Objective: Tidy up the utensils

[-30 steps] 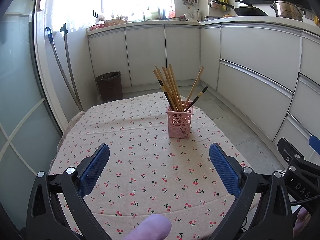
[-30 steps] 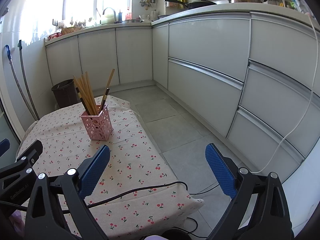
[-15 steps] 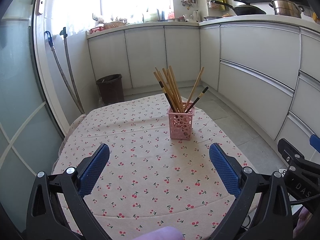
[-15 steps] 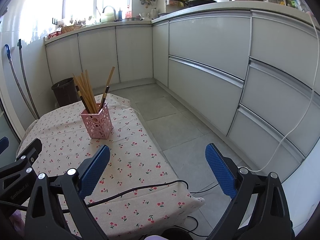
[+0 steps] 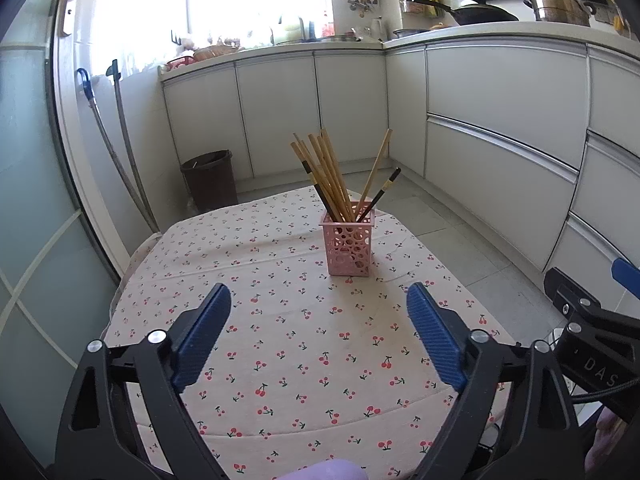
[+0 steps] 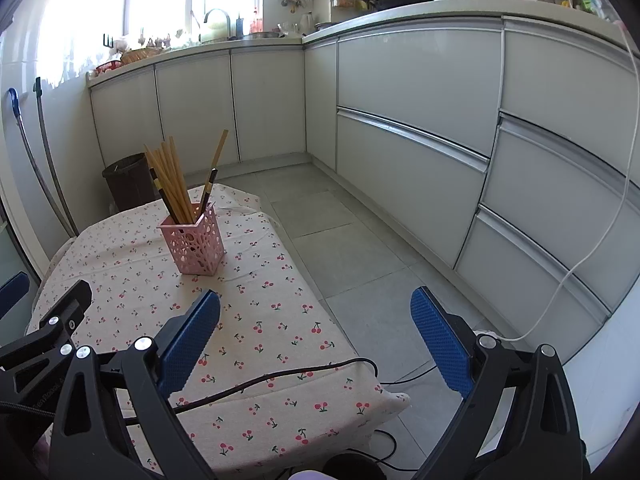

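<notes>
The left gripper [image 5: 319,334] hangs with fingers spread wide and empty over the cherry-print tablecloth [image 5: 280,360]. Ahead, the chopsticks [image 5: 332,180] lean loosely in the light pink holder [image 5: 347,246] mid-table, so a careless nudge could tip it. The right gripper [image 6: 316,340] is likewise wide apart and empty near the table edge, where the black cable [image 6: 280,376] could snag.

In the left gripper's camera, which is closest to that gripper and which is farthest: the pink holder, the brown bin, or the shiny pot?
1. Pink holder: nearest the left gripper, straight ahead on the cherry tablecloth, holding the chopsticks.
2. Brown bin: farther, on the floor beyond the table's far edge, toward the left.
3. Shiny pot: farthest, up on the counter at the far right.
</notes>
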`<state>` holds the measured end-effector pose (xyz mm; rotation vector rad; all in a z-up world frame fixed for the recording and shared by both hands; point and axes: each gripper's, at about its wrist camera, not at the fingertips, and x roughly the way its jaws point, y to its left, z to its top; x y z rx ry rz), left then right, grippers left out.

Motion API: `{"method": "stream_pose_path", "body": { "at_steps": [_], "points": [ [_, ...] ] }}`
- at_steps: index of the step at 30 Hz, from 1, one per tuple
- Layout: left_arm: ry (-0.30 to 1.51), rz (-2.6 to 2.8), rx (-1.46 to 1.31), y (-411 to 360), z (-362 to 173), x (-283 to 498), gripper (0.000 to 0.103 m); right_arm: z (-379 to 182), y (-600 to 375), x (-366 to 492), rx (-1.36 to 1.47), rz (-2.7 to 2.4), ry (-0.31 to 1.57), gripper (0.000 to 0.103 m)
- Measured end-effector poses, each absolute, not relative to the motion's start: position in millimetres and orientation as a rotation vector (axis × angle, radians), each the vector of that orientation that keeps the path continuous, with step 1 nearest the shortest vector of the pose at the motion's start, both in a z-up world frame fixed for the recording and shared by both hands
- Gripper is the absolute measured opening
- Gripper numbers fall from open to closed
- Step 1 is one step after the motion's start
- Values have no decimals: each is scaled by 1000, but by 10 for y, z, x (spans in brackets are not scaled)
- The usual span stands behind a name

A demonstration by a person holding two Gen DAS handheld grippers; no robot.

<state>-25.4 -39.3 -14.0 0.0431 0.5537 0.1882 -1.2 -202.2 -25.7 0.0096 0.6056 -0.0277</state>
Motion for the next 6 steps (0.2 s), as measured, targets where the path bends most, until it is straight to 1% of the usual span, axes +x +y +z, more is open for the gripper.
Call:
{"method": "stream_pose_path", "body": {
  "at_steps": [1,6],
  "points": [
    [553,189,35,-382,-128,-256,96,-258,-2021,-14,10,-28,606,93],
    [546,207,17,-355,-102,-259,96,-265,-2024,-6,11,-29,612,94]
  ]
}}
